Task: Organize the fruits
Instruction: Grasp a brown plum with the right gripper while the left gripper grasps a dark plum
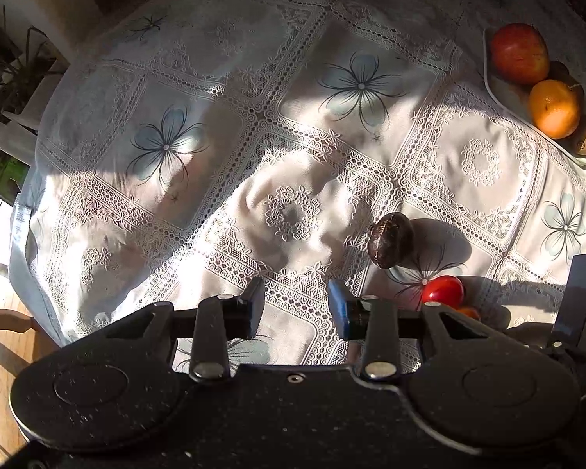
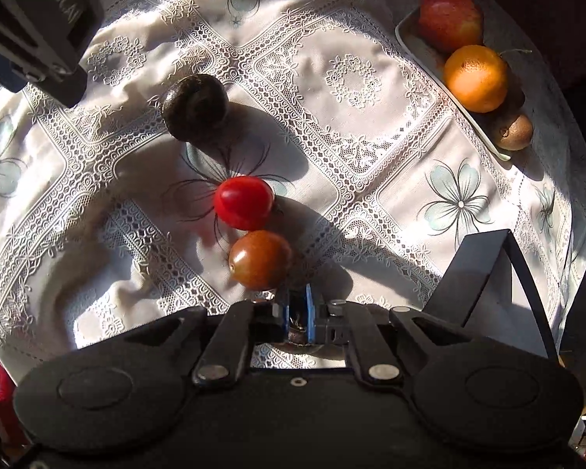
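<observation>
Sorting the loose fruit onto the tray (image 2: 406, 35) is judged to be the step in hand. Three pieces lie on the tablecloth (image 2: 371, 179) near its middle: a dark avocado (image 2: 195, 107), a red tomato (image 2: 244, 202) and an orange-brown tomato (image 2: 259, 260), the two tomatoes touching each other and the avocado set a little apart beyond them. The tray is placed at the far right edge of the table and is already loaded with a red apple (image 2: 451, 19), an orange (image 2: 476, 78) and a kiwi (image 2: 513, 131) in a row.

The right gripper (image 2: 297, 314) is held just beside the orange-brown tomato, on the near side. Its jaws are closed nearly together; something small and dark is glimpsed between the pads, but it cannot be identified. The left gripper (image 1: 296, 305) is held over bare cloth with its jaws parted and nothing between them.

For the next move, the right jaws would need to be opened wider than a tomato and centred over the nearest one. A gentle closing force is advised, since the round, smooth skin is likely to slip or bruise.
</observation>
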Motion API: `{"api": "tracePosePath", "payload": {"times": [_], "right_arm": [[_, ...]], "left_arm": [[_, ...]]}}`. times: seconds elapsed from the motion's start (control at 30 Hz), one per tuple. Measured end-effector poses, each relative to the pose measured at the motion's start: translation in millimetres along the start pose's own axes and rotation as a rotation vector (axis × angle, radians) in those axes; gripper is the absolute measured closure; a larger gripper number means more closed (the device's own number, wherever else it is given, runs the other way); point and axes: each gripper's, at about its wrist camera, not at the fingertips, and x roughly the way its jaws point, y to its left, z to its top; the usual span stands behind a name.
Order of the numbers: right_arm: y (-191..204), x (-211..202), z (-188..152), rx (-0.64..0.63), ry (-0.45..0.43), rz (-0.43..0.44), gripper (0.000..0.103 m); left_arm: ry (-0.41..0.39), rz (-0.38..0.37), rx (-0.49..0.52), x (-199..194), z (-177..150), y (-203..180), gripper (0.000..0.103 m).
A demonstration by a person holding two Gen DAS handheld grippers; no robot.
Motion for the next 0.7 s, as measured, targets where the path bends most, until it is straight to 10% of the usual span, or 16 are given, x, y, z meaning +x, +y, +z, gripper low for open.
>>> {"api": "tracePosePath", "payload": {"times": [0.33, 0.63, 0.7], "right_arm": [[-73.4, -16.5, 4.4, 0.446, -0.019, 0.464, 0.102], [-68.8, -11.6, 3.0, 0.471, -0.009, 0.424, 0.099], [-66.7, -8.6, 5.9, 0.467, -0.037, 0.366, 0.076]], "left_arm": [[0.002, 0.002, -0.001, 1.8, 0.2, 1.4, 0.056], [0.002, -0.004, 0.003, 1.2, -0.3, 1.0, 0.056], [0.004, -0.005, 0.004, 1.9, -0.4, 1.6, 0.056]]}}
